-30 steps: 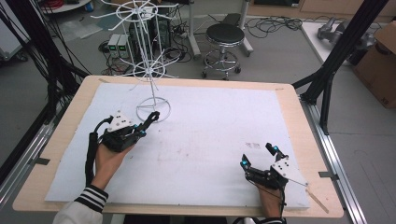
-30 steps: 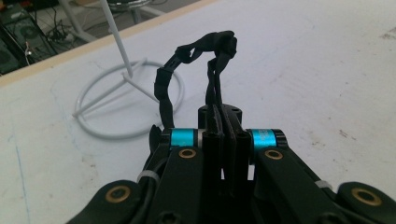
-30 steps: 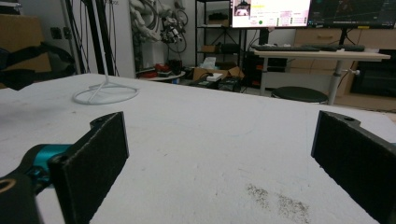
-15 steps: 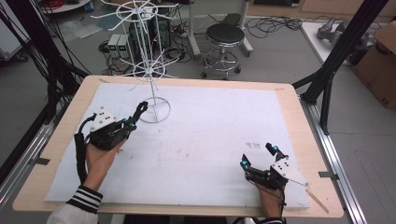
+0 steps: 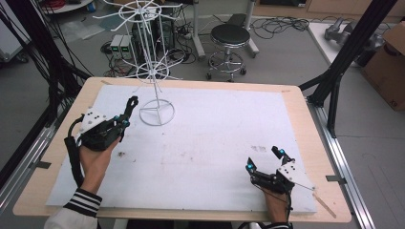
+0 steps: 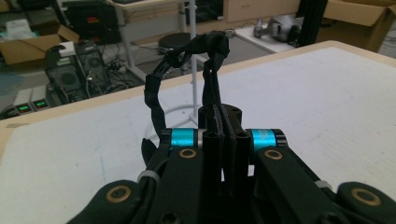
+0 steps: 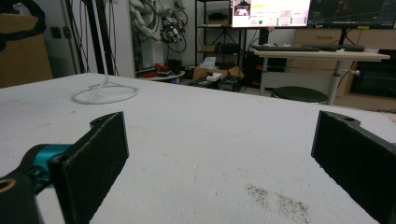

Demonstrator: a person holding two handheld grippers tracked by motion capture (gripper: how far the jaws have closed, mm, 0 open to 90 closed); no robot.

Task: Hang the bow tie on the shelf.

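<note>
Left hand-held gripper [image 5: 128, 110] clamps a black strap [image 6: 187, 70] — beside the wire rack [image 5: 154, 71].
Right hand-held gripper [image 5: 263, 160] rests wide open, empty, on the table [image 5: 200, 138].

The high view looks down from above the near edge of the table [image 5: 200, 83], facing forward to the far floor. The left gripper view sits low and very close behind its own jaws, looking across the white mat [image 6: 327, 93] to the far side. The right gripper view is almost at mat height and looks over at the wire stand [image 7: 105, 91], maybe toward the far left. All three views share the stand's round base.
</note>
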